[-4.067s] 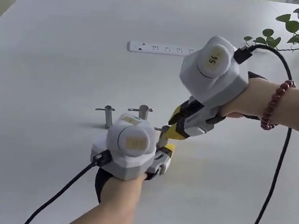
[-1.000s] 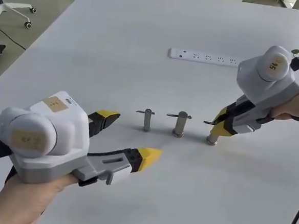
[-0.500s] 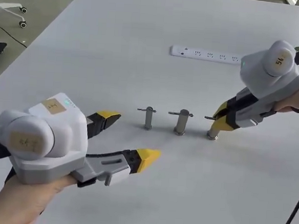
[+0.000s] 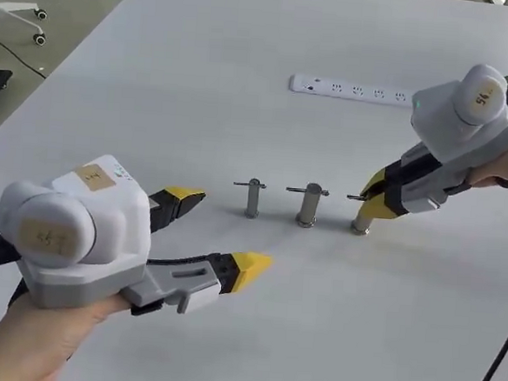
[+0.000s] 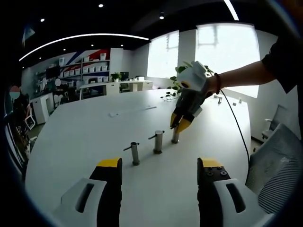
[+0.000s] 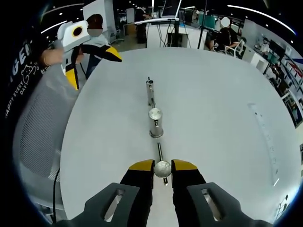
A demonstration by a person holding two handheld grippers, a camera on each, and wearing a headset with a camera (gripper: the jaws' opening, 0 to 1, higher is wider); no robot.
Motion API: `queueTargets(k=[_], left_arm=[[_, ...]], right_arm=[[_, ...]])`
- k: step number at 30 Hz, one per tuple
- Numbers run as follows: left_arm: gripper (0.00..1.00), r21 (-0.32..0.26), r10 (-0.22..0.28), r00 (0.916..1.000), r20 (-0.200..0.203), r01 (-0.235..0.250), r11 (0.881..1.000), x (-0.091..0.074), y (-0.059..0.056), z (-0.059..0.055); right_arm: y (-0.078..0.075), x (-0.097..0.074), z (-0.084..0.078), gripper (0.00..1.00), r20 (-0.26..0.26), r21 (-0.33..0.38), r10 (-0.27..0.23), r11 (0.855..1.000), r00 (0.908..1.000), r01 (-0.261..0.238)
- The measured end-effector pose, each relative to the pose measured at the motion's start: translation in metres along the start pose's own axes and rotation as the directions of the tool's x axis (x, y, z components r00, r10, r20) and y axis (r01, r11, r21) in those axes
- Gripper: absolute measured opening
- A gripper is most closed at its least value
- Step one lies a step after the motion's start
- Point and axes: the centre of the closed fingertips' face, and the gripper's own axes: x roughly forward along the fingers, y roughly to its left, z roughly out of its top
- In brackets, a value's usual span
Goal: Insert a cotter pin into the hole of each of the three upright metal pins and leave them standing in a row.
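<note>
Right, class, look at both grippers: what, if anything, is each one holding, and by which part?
The right gripper pinches the end metal pin of the row by its head. The left gripper is open and holds nothing.

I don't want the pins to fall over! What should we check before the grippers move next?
1. Left pin upright, left cotter through it: ok.
2. Middle pin upright, middle cotter through it: ok.
3. Right pin standing on the table, right cotter sticking out: ok.
4. Three pins in one straight row, judged from the right gripper view: ok.
5. Right gripper let go of the right pin: not ok, its jaws sit against both sides of the head.
6. Left gripper out of the way: ok, open and apart from the row.
</note>
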Motion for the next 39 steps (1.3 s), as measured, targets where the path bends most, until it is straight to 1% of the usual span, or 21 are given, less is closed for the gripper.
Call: queueTargets(k=[4, 6, 11, 14, 16, 18, 22, 24, 25, 26, 27, 28, 29, 30, 31, 33, 34, 35, 36, 38, 39], left_arm=[[0.63, 0.001, -0.001, 1.0000, -0.006, 0.001, 1.000, 0.000, 0.000, 0.000], [0.63, 0.000, -0.001, 0.9999, -0.013, 0.001, 1.000, 0.000, 0.001, -0.002], [0.64, 0.001, 0.002, 0.9997, -0.024, -0.002, 1.000, -0.002, 0.003, -0.004], [0.64, -0.004, 0.012, 0.9996, -0.025, -0.012, 1.000, -0.002, 0.007, -0.003], [0.65, -0.015, 0.022, 0.9995, -0.023, -0.023, 1.000, -0.003, 0.011, -0.002], [0.65, -0.024, 0.034, 0.9992, -0.022, -0.034, 0.999, -0.004, 0.014, -0.001], [0.67, -0.046, 0.062, 0.9979, -0.017, -0.063, 0.997, -0.005, 0.020, 0.002], [0.67, -0.054, 0.074, 0.9972, -0.012, -0.074, 0.996, -0.004, 0.022, 0.004], [0.67, -0.060, 0.081, 0.9966, -0.015, -0.081, 0.995, -0.004, 0.023, 0.005], [0.67, -0.059, 0.081, 0.9966, -0.016, -0.082, 0.995, -0.004, 0.023, 0.005], [0.67, -0.063, 0.087, 0.9961, -0.016, -0.088, 0.994, -0.003, 0.025, 0.006], [0.67, -0.067, 0.092, 0.9956, -0.017, -0.093, 0.993, -0.003, 0.026, 0.006], [0.67, -0.071, 0.097, 0.9951, -0.018, -0.098, 0.993, -0.002, 0.027, 0.006], [0.67, -0.075, 0.105, 0.9943, -0.018, -0.106, 0.992, -0.001, 0.029, 0.007], [0.67, -0.082, 0.114, 0.9933, -0.020, -0.115, 0.990, 0.000, 0.031, 0.008], [0.67, -0.081, 0.121, 0.9924, -0.023, -0.122, 0.989, 0.001, 0.032, 0.009], [0.67, -0.073, 0.126, 0.9915, -0.031, -0.128, 0.989, 0.001, 0.032, 0.009], [0.67, -0.070, 0.127, 0.9914, -0.032, -0.129, 0.989, 0.001, 0.032, 0.009], [0.67, -0.071, 0.128, 0.9913, -0.032, -0.130, 0.989, 0.002, 0.032, 0.010], [0.67, -0.076, 0.124, 0.9918, -0.031, -0.126, 0.989, 0.002, 0.031, 0.011], [0.67, -0.080, 0.127, 0.9913, -0.034, -0.129, 0.988, 0.003, 0.031, 0.010]], right_arm=[[0.006, 0.001, 0.001, 0.16, 0.004, 0.003, 0.019, 1.000, 0.9998, -0.019], [0.004, 0.001, 0.001, 0.17, -0.007, -0.005, -0.004, 1.000, 1.0000, 0.004], [0.007, -0.004, 0.004, 0.23, 0.012, 0.037, -0.018, 0.999, 0.9998, 0.017], [0.007, -0.008, 0.007, 0.25, 0.040, 0.099, -0.047, 0.994, 0.9981, 0.043], [0.004, -0.011, 0.007, 0.25, 0.070, 0.160, -0.084, 0.984, 0.9940, 0.072], [0.003, -0.014, 0.011, 0.28, 0.093, 0.198, -0.109, 0.976, 0.9897, 0.089], [0.005, -0.021, 0.018, 0.33, 0.134, 0.288, -0.166, 0.950, 0.9769, 0.122], [0.008, -0.025, 0.022, 0.38, 0.150, 0.304, -0.190, 0.943, 0.9703, 0.138], [0.008, -0.026, 0.023, 0.40, 0.151, 0.325, -0.210, 0.933, 0.9660, 0.152], [0.010, -0.028, 0.022, 0.41, 0.148, 0.342, -0.219, 0.926, 0.9645, 0.158], [0.010, -0.029, 0.023, 0.42, 0.149, 0.377, -0.241, 0.911, 0.9589, 0.170], [0.010, -0.030, 0.023, 0.43, 0.149, 0.400, -0.254, 0.899, 0.9557, 0.176], [0.011, -0.032, 0.024, 0.44, 0.155, 0.413, -0.267, 0.892, 0.9514, 0.183], [0.010, -0.034, 0.024, 0.44, 0.155, 0.443, -0.292, 0.875, 0.9437, 0.198], [0.010, -0.035, 0.023, 0.43, 0.151, 0.470, -0.308, 0.858, 0.9393, 0.206], [0.015, -0.036, 0.023, 0.43, 0.159, 0.493, -0.309, 0.848, 0.9379, 0.196], [0.017, -0.037, 0.021, 0.43, 0.147, 0.511, -0.323, 0.834, 0.9350, 0.207], [0.018, -0.037, 0.021, 0.44, 0.152, 0.511, -0.328, 0.834, 0.9324, 0.210], [0.018, -0.039, 0.021, 0.46, 0.154, 0.532, -0.350, 0.817, 0.9240, 0.221], [0.021, -0.041, 0.021, 0.48, 0.161, 0.546, -0.366, 0.806, 0.9168, 0.226], [0.022, -0.042, 0.021, 0.49, 0.159, 0.558, -0.378, 0.796, 0.9121, 0.233]])
